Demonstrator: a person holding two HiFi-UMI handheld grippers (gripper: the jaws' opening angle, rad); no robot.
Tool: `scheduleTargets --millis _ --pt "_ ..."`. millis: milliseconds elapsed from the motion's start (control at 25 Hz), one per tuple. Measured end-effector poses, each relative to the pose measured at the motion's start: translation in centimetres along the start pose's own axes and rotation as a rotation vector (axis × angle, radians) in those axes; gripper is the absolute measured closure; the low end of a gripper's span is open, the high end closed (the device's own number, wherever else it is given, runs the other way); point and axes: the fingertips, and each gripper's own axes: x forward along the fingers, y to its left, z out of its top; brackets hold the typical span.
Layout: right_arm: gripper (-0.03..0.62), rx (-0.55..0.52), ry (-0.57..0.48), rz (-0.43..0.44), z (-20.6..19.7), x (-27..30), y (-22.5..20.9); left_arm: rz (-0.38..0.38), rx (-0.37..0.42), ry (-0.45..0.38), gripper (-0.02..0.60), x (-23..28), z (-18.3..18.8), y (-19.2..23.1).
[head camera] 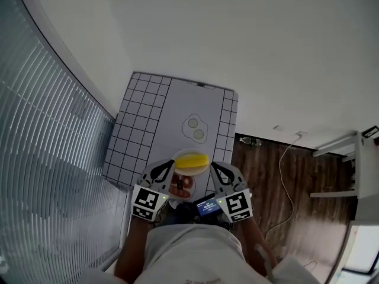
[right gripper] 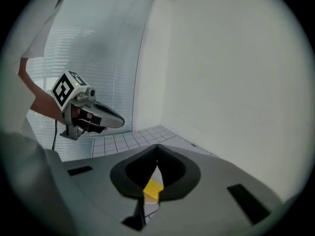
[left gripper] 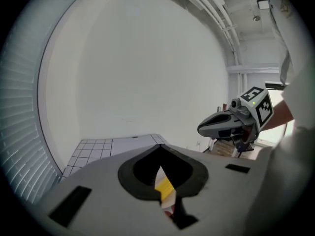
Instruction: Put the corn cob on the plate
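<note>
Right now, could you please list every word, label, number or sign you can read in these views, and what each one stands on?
No words or numbers are legible.
Marker cube of the left gripper and marker cube of the right gripper: black-and-white square patterns, not text.
Small blue tag between the cubes: pale print, too small to read.
White gridded mat: two oval outlines, no lettering.

The plate [head camera: 190,152] sits at 6 o'clock on the table [head camera: 148,117], by its near edge, and the corn cob [head camera: 191,160] lies on it. The left gripper [head camera: 161,171] is at the plate's 8 o'clock and the right gripper [head camera: 220,170] at its 4 o'clock, both just beside it. A cable [head camera: 286,170] lies on the floor [head camera: 260,170] at the table's 4 o'clock.
</note>
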Motion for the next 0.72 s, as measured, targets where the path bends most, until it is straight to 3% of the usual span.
scheduleTargets --millis 120,280,520,600,720 --pt "0.586 0.033 -0.076 -0.015 1.8 -2.0 -0.5 0.048 -0.046 -0.068 0.574 -1.4 1.8 -0.9" --pt "0.588 0.103 -0.191 -0.064 4.4 -4.8 -2.5 0.093 -0.031 -0.127 0.572 -2.3 4.3 -2.1" --pt "0.588 0.1 -0.257 -0.059 5.1 -8.2 -2.7 0.345 -0.01 -0.206 0.572 -5.7 6.2 -2.4" --pt "0.588 0.119 -0.267 -0.064 4.9 -9.0 -3.0 0.38 -0.023 -0.241 0.574 -6.8 6.9 -2.8" --pt "0.588 0.15 -0.265 -0.07 4.3 -9.7 -3.1 0.392 0.024 -0.234 0.572 -7.7 7.1 -3.9"
